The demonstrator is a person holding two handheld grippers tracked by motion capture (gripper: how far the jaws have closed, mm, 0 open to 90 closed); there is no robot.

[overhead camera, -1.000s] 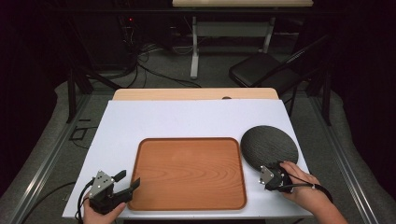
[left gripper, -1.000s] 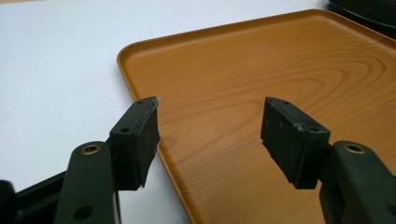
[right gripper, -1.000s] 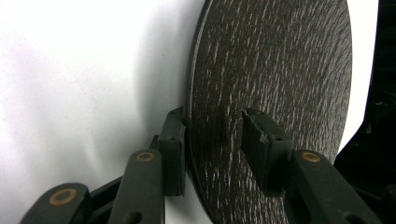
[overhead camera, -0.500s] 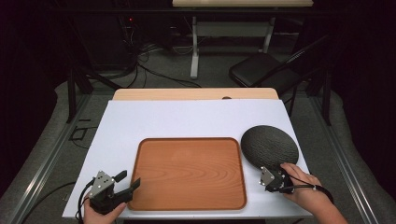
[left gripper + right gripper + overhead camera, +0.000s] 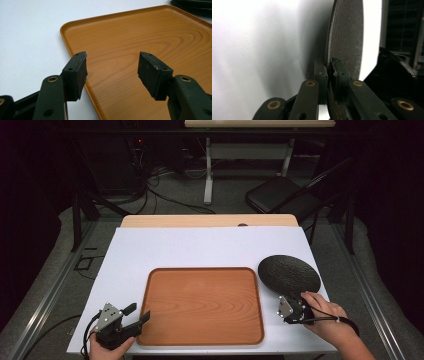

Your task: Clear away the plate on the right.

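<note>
plate: a dark, rough-surfaced round plate lies on the white tabletop, at its right side, just beside the right edge of the wooden tray and apart from it.
grip: the right gripper has just been closing, and its fingers now pinch the plate's near rim, one above and one below, as the right gripper view shows.
risk, slip: the hold is only on the thin edge; a lift would likely let the wide plate sag or swing out of the pinch, and the gritty glaze may not save it.
risk, knock: swinging it toward the tray, the hanging far edge could strike the tray's raised rim and shove the tray.
left gripper: the left gripper hovers at the tray's near left corner, fingers spread around nothing; it does not steady the tray.
</note>
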